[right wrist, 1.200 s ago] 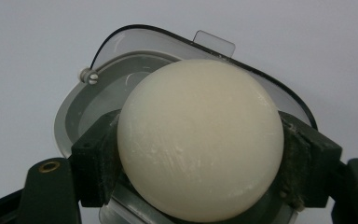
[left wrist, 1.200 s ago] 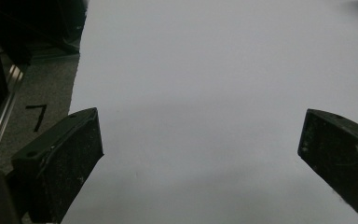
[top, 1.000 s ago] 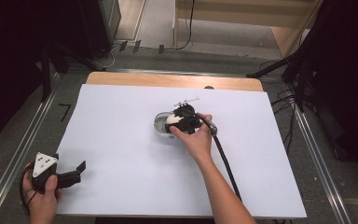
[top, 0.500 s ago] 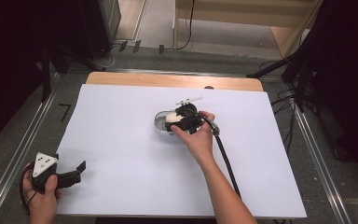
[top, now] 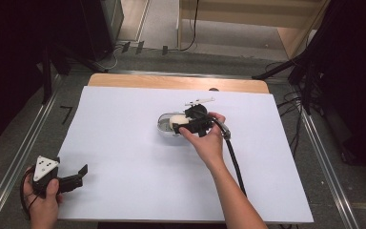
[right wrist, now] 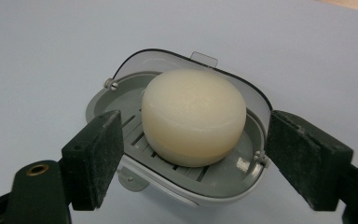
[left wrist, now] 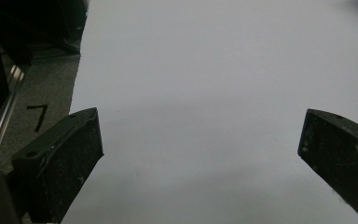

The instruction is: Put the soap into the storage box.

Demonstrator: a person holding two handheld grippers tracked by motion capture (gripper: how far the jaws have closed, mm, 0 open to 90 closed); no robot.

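Observation:
A round cream soap bar [right wrist: 193, 116] lies in a grey slatted soap dish [right wrist: 107, 100] whose clear lid [right wrist: 204, 58] stands open behind it. In the high view the soap [top: 176, 120] and dish [top: 163, 125] sit at the middle of the white sheet. My right gripper [right wrist: 198, 137] is open, one jaw on each side of the soap, with a small gap on both sides; the high view shows it [top: 181, 124] coming in from the right. My left gripper [top: 78, 175] rests open by the near left corner, with bare white sheet between its jaws [left wrist: 200, 140].
The white sheet [top: 124, 143] covers the wooden table [top: 171, 82]. A small white stick-like thing [top: 199, 101] lies just beyond the dish. The right gripper's black cable [top: 236, 162] trails along the forearm. Metal rails [top: 9, 176] and grey floor flank the table.

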